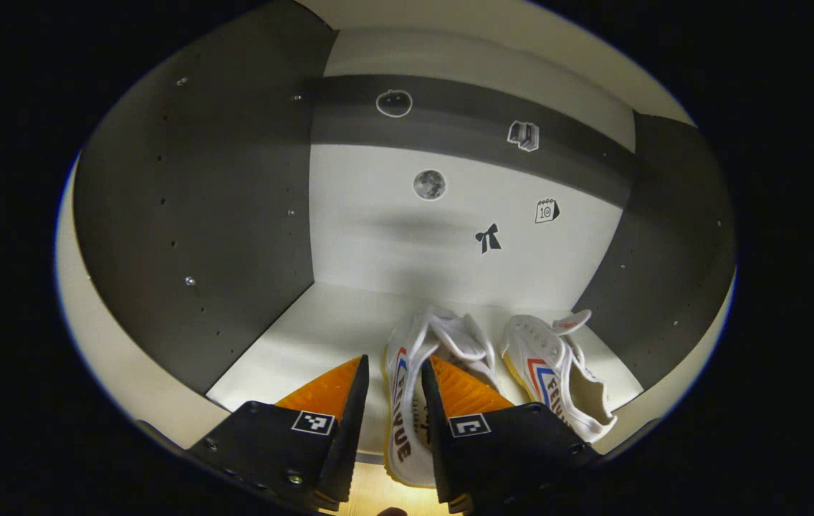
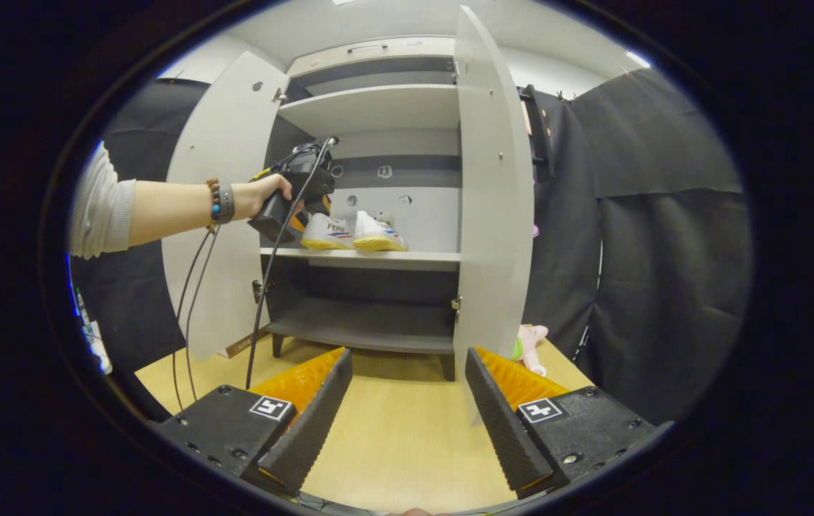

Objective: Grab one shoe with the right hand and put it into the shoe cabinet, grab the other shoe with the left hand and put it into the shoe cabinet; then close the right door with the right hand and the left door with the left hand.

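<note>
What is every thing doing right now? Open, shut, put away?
left door: open
right door: open
left shoe: on cabinet shelf, between left gripper fingers
right shoe: on shelf, lying free
left gripper: shut on left shoe
right gripper: open, empty

Both shoes are sitting side by side on the middle shelf (image 2: pixel 378 256) of the shoe cabinet (image 2: pixel 371 64). One shoe (image 1: pixel 407 401) is lying between the left gripper (image 1: pixel 393 401) fingers; the other shoe (image 1: pixel 557 373) is lying just right of them. Both doors are standing open ahead of the right gripper (image 2: pixel 407 408): left door (image 2: pixel 221 201) ahead-left, right door (image 2: pixel 493 186) ahead-right.
</note>
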`<state>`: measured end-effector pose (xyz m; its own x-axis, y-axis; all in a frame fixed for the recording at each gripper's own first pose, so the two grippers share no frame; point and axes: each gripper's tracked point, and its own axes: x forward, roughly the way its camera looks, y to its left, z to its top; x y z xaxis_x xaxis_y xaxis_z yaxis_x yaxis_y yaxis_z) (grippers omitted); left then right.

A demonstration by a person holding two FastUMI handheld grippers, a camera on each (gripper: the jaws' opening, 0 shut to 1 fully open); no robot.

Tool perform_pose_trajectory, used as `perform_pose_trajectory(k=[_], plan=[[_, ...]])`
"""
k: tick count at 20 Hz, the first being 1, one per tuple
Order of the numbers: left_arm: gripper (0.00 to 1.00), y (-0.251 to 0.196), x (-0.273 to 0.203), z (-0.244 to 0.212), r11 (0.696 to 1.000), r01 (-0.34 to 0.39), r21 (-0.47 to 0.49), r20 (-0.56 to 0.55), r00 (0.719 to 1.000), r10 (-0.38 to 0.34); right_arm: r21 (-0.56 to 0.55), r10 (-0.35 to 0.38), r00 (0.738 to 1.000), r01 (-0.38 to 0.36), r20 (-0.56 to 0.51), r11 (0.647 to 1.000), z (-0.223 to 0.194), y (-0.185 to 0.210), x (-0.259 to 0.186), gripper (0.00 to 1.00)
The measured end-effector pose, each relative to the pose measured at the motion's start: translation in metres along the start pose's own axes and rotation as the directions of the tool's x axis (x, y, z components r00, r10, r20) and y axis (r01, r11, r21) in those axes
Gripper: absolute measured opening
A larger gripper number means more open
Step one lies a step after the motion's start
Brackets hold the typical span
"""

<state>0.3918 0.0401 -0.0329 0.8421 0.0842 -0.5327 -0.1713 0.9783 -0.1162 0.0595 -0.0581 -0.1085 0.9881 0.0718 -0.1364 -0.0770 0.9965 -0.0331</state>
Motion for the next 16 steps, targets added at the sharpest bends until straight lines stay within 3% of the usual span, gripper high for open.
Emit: perform_pose_trajectory(k=[3,7,8,9,10,11,12,13,14,16], plan=[[0.43,0.009,-0.044,0.015,1.0,0.008,-0.009,0.14,0.99,-0.007,-0.004,0.025,0.999,-0.025,0.019,1.0,0.008,0.008,-0.004,1.0],[0.43,-0.002,-0.136,-0.001,0.995,0.097,0.037,0.308,0.946,-0.104,-0.003,0.051,0.997,-0.051,0.058,0.999,0.027,0.015,-0.016,1.0],[0.59,-0.005,-0.162,-0.013,0.992,0.117,0.052,0.339,0.932,-0.127,-0.004,0.059,0.996,-0.059,0.064,0.998,0.031,0.017,-0.02,1.0],[0.43,-0.004,-0.187,-0.026,0.99,0.124,0.064,0.368,0.92,-0.139,-0.008,0.065,0.995,-0.065,0.069,0.998,0.034,0.018,-0.023,1.0],[0.46,-0.004,-0.209,-0.039,0.989,0.129,0.072,0.398,0.905,-0.147,-0.012,0.068,0.995,-0.068,0.077,0.998,0.038,0.018,-0.029,1.0],[0.34,-0.003,-0.232,-0.05,0.988,0.13,0.08,0.423,0.893,-0.151,-0.012,0.072,0.994,-0.071,0.084,0.997,0.042,0.018,-0.035,1.0],[0.53,-0.001,-0.253,-0.062,0.987,0.13,0.091,0.447,0.881,-0.157,-0.012,0.075,0.993,-0.075,0.088,0.997,0.044,0.018,-0.041,1.0],[0.4,0.002,-0.274,-0.079,0.987,0.121,0.102,0.453,0.878,-0.155,-0.012,0.077,0.993,-0.076,0.091,0.997,0.046,0.018,-0.047,0.99],[0.6,0.005,-0.289,-0.092,0.987,0.118,0.111,0.455,0.877,-0.156,-0.012,0.076,0.993,-0.075,0.095,0.997,0.049,0.018,-0.052,1.0],[0.66,0.005,-0.319,-0.118,0.986,0.125,0.113,0.451,0.878,-0.162,-0.017,0.071,0.993,-0.07,0.098,0.997,0.051,0.016,-0.062,1.0]])
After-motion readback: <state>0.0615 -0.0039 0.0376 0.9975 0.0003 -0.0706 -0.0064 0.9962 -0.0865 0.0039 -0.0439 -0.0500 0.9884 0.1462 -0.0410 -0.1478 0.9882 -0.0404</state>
